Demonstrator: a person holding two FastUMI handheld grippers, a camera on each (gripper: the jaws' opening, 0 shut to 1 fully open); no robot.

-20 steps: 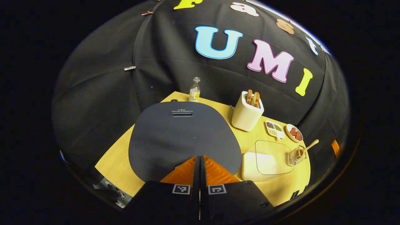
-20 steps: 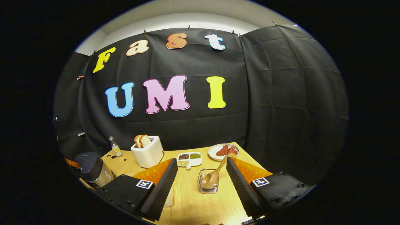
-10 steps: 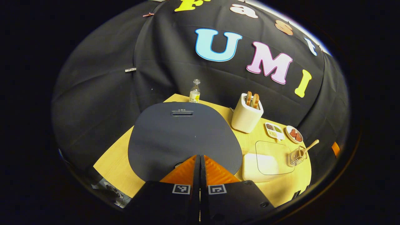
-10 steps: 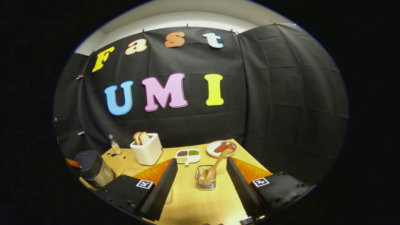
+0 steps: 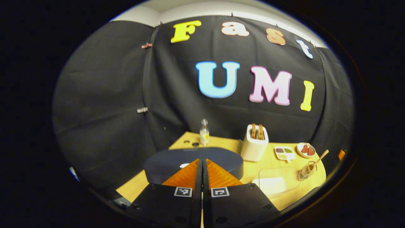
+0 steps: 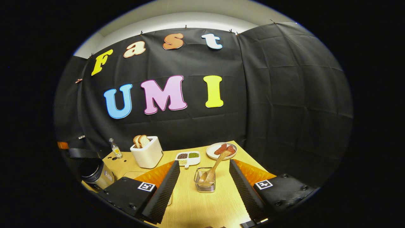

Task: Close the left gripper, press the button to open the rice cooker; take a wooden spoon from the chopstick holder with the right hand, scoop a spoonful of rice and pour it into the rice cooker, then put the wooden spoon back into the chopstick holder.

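My left gripper (image 5: 202,160) is shut, its fingers pressed together just over the near edge of the rice cooker's dark lid (image 5: 193,160), which looks down. In the right gripper view the rice cooker (image 6: 95,173) stands at the far left, with the other gripper hovering above it. The wooden spoon (image 6: 215,164) leans in the wire chopstick holder (image 6: 205,184), handle pointing up and to the right. My right gripper (image 6: 204,162) is open, with the holder and spoon between its fingers but farther off. A shallow box of white rice (image 5: 271,185) lies right of the cooker.
A white toaster (image 5: 254,146) holding bread stands behind the rice box, with a small bottle (image 5: 204,133) to its left. A divided dish of beans (image 6: 188,157) and a plate of red slices (image 6: 221,149) sit at the back. The wooden table (image 6: 202,209) ends at black cloth walls.
The left gripper has risen and levelled off, so the cooker lid now looks flat and low instead of seen from above. The right gripper has barely shifted and stays open.
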